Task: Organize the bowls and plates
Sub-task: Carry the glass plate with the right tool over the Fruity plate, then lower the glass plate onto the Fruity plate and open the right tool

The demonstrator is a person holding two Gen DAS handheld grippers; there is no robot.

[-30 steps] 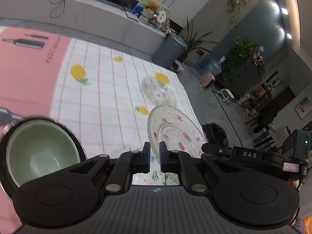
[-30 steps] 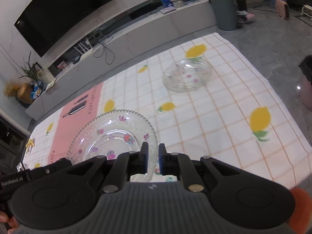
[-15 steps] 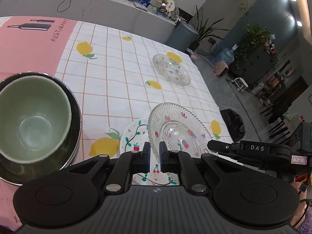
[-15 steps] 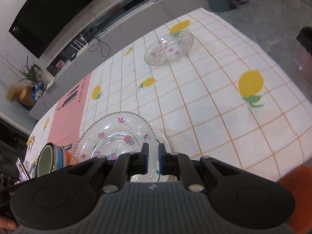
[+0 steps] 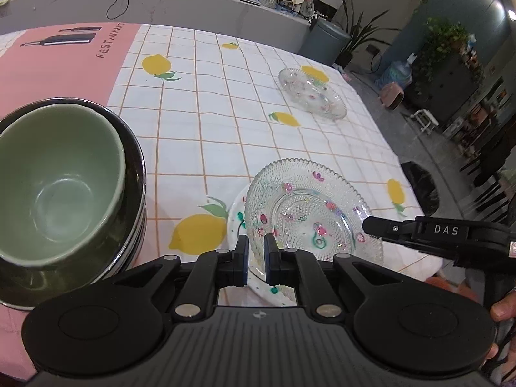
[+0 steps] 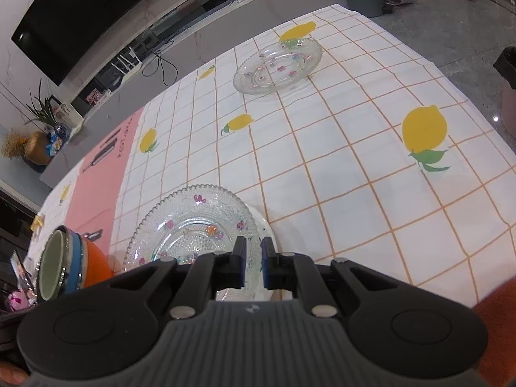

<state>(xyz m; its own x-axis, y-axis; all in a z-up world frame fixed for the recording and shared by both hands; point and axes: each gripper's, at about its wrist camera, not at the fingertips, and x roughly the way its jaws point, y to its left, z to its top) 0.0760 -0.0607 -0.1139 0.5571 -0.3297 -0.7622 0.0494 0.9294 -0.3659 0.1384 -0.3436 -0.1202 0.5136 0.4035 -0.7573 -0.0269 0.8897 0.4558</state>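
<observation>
A patterned clear glass plate (image 5: 309,213) (image 6: 193,225) is held between both grippers. My left gripper (image 5: 255,258) is shut on its near rim. My right gripper (image 6: 253,264) is shut on the opposite rim and reaches in from the right in the left wrist view (image 5: 367,222). The glass plate hangs tilted, low over a white cherry-print plate (image 5: 237,222) (image 6: 263,222) on the tablecloth; whether they touch I cannot tell. A second glass plate (image 5: 311,93) (image 6: 277,67) lies further back.
A green bowl (image 5: 61,187) (image 6: 51,264) sits nested in a dark bowl (image 5: 137,174), on blue and orange bowls (image 6: 96,266), left of the plates. The lemon-print tablecloth (image 6: 354,161) ends at the right edge. A person's hand (image 5: 503,309) holds the right gripper.
Both grippers have come down with the glass plate, closer to the table. The white cherry-print plate has come into view beneath it.
</observation>
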